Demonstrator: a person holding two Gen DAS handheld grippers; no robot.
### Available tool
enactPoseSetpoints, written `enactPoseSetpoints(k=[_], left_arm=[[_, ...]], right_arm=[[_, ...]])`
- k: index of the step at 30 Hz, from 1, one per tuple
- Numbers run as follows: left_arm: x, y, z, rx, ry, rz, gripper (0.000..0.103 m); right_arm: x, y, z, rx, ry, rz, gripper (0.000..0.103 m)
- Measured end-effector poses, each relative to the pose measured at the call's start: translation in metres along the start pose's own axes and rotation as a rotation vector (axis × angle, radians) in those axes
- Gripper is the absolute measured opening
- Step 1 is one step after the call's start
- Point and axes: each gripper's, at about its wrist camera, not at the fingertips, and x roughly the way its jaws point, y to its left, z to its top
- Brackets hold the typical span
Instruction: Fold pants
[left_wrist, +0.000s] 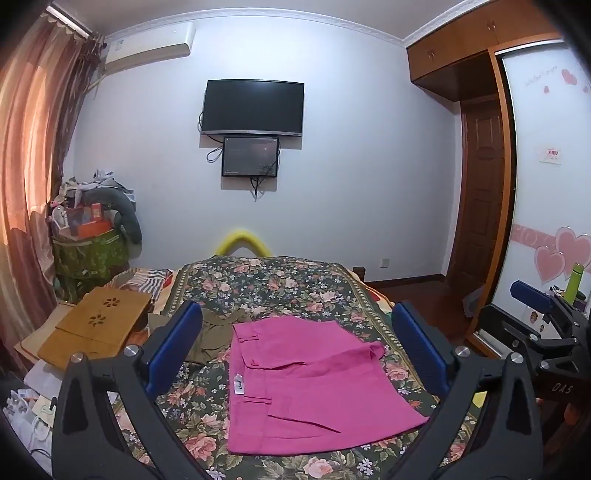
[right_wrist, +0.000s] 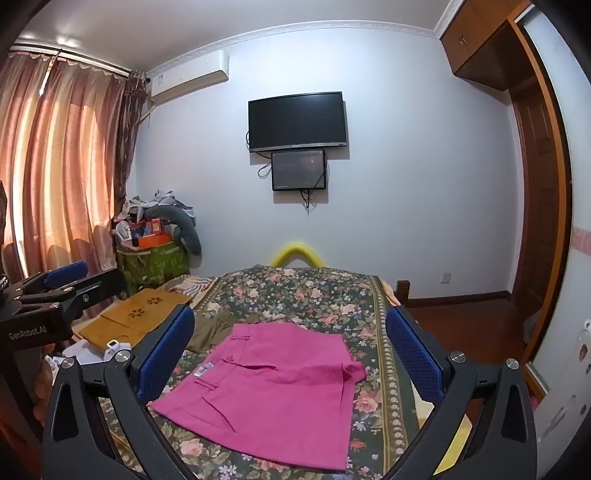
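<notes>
Your left gripper (left_wrist: 293, 350) and right gripper (right_wrist: 290, 350) both hang spread wide and empty above the pink pants (left_wrist: 310, 384), which lie folded flat on the floral bedspread (left_wrist: 273, 284), beside an olive garment (left_wrist: 216, 332), likely because the fold looks nearly finished.

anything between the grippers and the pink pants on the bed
Nothing visible. The pink pants lie flat on the floral bedspread, in open view between the spread fingers of both the left gripper and the right gripper. The olive garment sits beside them, off to the left.
</notes>
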Motion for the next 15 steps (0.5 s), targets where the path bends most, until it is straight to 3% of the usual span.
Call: enactPoseSetpoints(k=[15], left_arm=[[0.0028, 0.0028, 0.0018, -0.012, 0.017, 0.005, 0.103]], right_arm=[[-0.0008, 0.0020, 0.0003, -0.008, 0.009, -0.014, 0.103]])
